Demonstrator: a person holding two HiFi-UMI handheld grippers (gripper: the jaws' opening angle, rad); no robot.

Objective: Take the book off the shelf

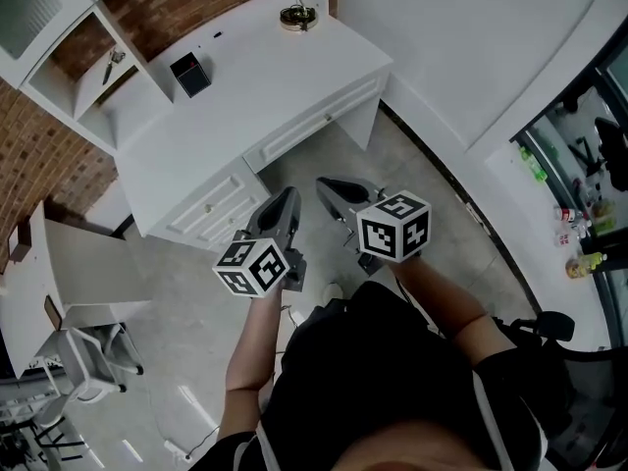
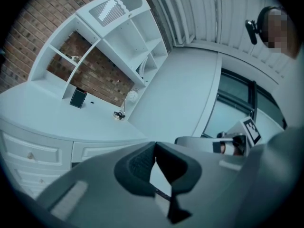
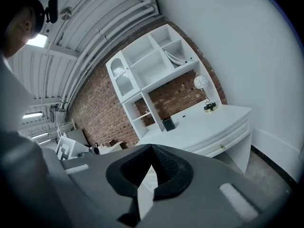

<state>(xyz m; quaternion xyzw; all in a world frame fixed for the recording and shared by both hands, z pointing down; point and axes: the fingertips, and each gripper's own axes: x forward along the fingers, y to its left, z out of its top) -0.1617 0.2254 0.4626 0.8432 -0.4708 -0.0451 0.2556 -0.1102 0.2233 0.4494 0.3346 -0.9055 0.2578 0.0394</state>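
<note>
Head view: my left gripper and right gripper hang side by side, short of the tabletop. Left gripper view: my fingers are together, empty. Right gripper view: together too; the book, probably those pale leaning slabs, sits high in the shelf, far ahead.

A: Count on the desk?
B: One lamp, far corner. One dark box, back edge. One shelf unit.
A: Grippers?
B: Two: left gripper, right gripper.
</note>
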